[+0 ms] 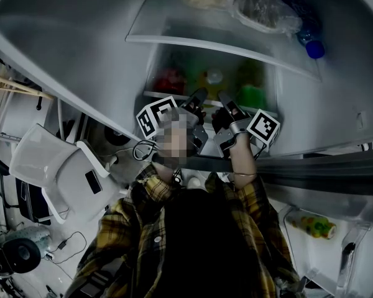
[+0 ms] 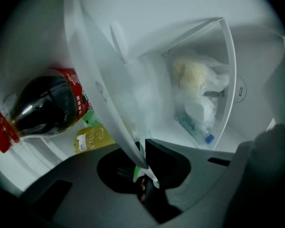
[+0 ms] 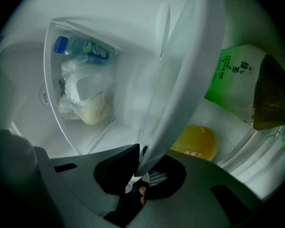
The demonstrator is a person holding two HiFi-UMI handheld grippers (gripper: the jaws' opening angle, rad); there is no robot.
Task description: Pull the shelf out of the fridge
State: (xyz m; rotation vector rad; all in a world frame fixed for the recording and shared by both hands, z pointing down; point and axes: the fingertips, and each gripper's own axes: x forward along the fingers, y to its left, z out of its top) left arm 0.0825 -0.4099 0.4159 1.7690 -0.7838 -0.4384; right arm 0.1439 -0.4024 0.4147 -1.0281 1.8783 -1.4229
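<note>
The fridge shelf (image 1: 158, 94) is a white-rimmed pane low in the open fridge. In the head view both grippers reach to its front edge, the left gripper (image 1: 196, 101) beside the right gripper (image 1: 227, 103). In the left gripper view the shelf's white edge (image 2: 99, 84) runs down into the left gripper (image 2: 143, 167), whose jaws are clamped on it. In the right gripper view the same edge (image 3: 180, 89) ends between the jaws of the right gripper (image 3: 140, 167), pressed from both sides.
A cola bottle (image 2: 42, 108) and a yellow bottle (image 2: 90, 137) lie on one side of the held shelf, with a green carton (image 3: 237, 80). Another shelf (image 1: 224, 48) carries a plastic bag (image 3: 85, 99) and a water bottle (image 3: 80, 46). A white chair (image 1: 56, 166) stands left.
</note>
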